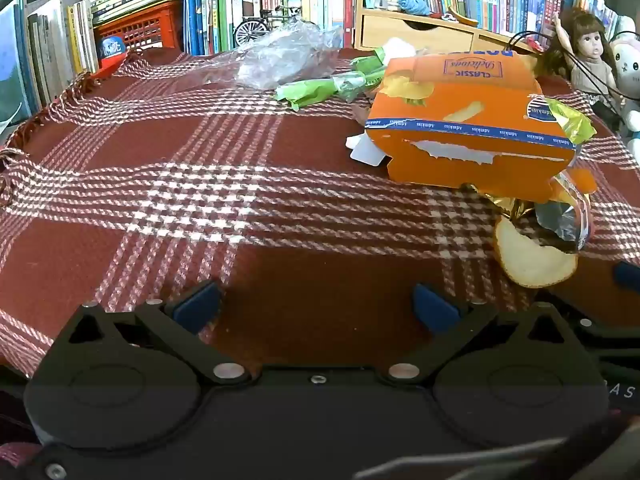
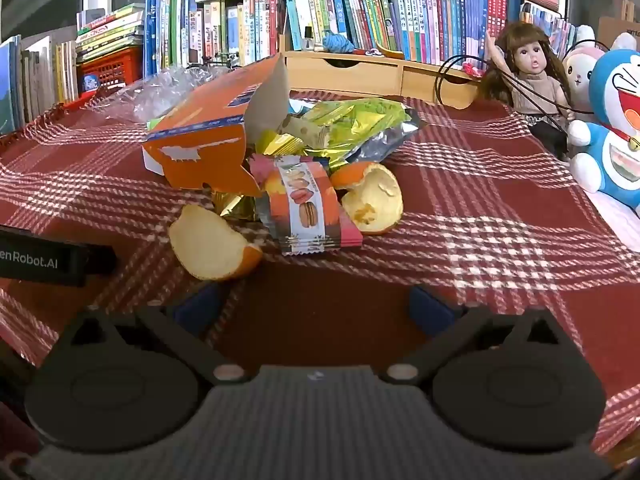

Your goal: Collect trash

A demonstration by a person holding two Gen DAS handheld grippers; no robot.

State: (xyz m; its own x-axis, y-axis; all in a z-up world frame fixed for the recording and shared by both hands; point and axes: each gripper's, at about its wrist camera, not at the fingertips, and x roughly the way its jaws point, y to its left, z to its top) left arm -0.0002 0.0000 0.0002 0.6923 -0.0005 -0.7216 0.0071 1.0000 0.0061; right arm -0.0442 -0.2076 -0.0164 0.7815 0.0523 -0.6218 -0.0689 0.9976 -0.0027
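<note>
Where the orange box (image 1: 468, 120) lies on the red checked cloth (image 1: 160, 184), you can read "CLASSIC" upside down on its top and "Admiss" printed again and again along its blue tape. In your right view, a black part at the left edge reads "enRobot.AI".

Your left gripper (image 1: 316, 306) has its blue fingers spread wide, with nothing between them. The box sits ahead of those fingers and off to the right. An orange peel (image 1: 532, 260) lies just past the right finger, and clear plastic (image 1: 284, 56) and green wrappers (image 1: 320, 90) lie far ahead.

Your right gripper (image 2: 316, 306) is spread wide too, and holds nothing. A peel (image 2: 212, 246) lies just ahead of its left finger. A macaron packet (image 2: 308, 208) sits straight ahead, and a second peel (image 2: 372, 198) lies touching its right side. A green and silver bag (image 2: 360, 128) is behind them.

Bare cloth lies under both sets of fingers. Your right view has open cloth to the right. A doll (image 2: 532, 80) and a blue plush toy (image 2: 616, 128) stand at the far right edge.
</note>
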